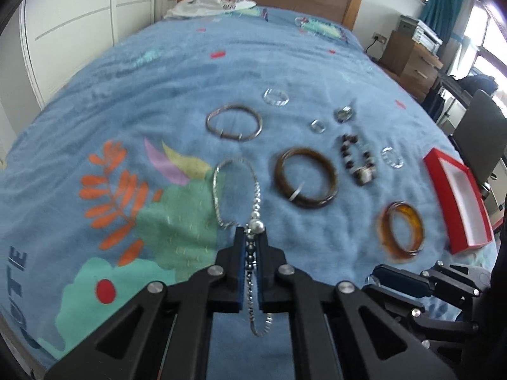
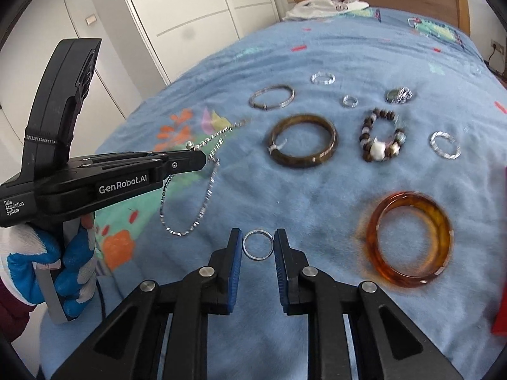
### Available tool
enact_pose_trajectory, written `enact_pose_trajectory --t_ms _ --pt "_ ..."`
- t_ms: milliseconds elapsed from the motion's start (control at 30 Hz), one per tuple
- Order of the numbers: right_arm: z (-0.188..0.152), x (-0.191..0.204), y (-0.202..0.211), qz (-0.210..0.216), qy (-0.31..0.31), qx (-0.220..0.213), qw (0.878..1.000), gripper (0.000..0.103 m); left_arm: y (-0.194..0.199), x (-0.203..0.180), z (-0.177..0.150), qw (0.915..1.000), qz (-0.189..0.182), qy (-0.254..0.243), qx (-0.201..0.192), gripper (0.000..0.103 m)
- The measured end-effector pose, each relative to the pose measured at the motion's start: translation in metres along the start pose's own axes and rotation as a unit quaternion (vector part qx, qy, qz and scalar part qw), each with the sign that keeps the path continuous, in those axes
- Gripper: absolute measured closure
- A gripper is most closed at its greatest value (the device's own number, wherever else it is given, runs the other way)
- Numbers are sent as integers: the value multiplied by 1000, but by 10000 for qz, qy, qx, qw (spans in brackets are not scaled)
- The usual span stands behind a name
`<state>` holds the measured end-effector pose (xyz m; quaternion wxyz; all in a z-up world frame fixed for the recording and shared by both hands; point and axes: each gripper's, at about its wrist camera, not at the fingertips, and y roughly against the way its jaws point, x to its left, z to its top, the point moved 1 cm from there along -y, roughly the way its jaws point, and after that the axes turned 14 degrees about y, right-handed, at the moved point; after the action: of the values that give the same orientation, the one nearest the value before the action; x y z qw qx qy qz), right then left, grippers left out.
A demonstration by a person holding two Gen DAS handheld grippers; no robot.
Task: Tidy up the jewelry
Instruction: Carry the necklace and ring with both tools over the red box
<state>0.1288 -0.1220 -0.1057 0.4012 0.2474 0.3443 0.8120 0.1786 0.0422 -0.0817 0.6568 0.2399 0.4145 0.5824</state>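
A silver beaded chain (image 1: 236,190) is being pinched between the closed pads of the left tool (image 1: 252,237), its loops being dangled above the blue bedspread (image 1: 177,88). The right tool (image 2: 258,243) is being held open around a small silver ring (image 2: 258,244) lying on the bedspread, neither pad visibly touching it. An amber bangle (image 2: 410,239) is being left just to its right, with 1 dark bangle (image 2: 302,144) and a beaded bracelet (image 2: 380,139) farther out.

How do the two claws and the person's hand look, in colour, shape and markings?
Both claws are black, with angular linkage arms, round silver pivot bolts and blue ribbed pads. The left claw body bears white print "GenRobot.AI" and "Data Acquisition System", and a curved black upright part. The right claw looks the same. The left hand wears a white glove with blue coating; a dark red sleeve shows.
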Motion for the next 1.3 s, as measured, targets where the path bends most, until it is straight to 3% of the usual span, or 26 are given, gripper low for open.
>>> enact_pose_trajectory --t_ms 333,700,967,1167,1300 --pt "-9 -12 104 -654 -107 -557 9962 83 74 -68 11 9951 -770 -479 -400 98" --pt "-47 -80 231 -1676 -460 -922 9804 83 124 -221 -8 9747 -1884 -1158 -317 98" --pt "-72 -155 275 -2152 -547 -818 9716 83 102 -331 -19 9631 -2320 -1365 -23 98" --pt "-88 -226 270 -2240 -656 -617 9704 83 65 -388 -8 9628 -2235 -1521 -8 98" --pt "-92 -263 253 -2120 -721 -514 9733 83 32 -400 1 9657 -2072 -1562 44 98"
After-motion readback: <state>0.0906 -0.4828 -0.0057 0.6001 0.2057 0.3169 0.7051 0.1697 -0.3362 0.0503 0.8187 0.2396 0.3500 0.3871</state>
